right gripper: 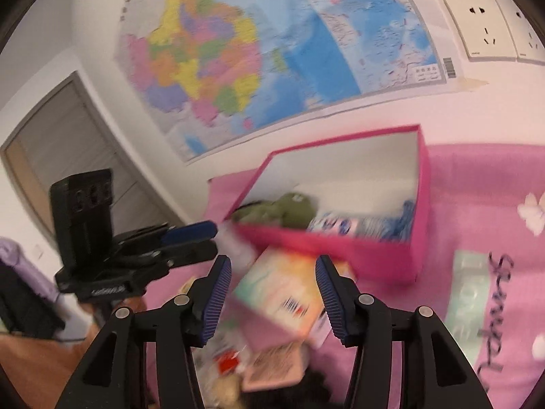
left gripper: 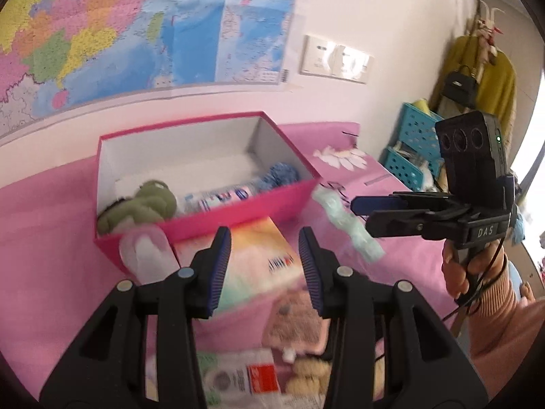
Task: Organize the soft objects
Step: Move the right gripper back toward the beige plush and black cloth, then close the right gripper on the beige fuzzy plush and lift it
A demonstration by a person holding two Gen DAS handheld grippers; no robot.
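Observation:
A pink box (left gripper: 238, 208) (right gripper: 340, 248) stands open on the pink bedspread. Inside lie a green plush toy (left gripper: 146, 204) (right gripper: 289, 209), a tissue pack (left gripper: 218, 199) (right gripper: 337, 226) and blue yarn (left gripper: 281, 173) (right gripper: 405, 214). A colourful tissue pack (left gripper: 252, 259) (right gripper: 282, 293) lies in front of the box. My left gripper (left gripper: 264, 266) is open above it, empty. My right gripper (right gripper: 272, 293) is open over the same pack, empty; it also shows in the left wrist view (left gripper: 361, 211). A pale pink soft item (left gripper: 146, 255) leans on the box. A brown plush piece (left gripper: 296, 320) lies nearer.
A mint cloth strip (left gripper: 347, 225) lies right of the box. Packets and a beige plush (left gripper: 306, 375) lie at the near edge. Blue crates (left gripper: 412, 143) and a coat rack (left gripper: 477, 75) stand at the right. A map (left gripper: 136, 34) covers the wall behind.

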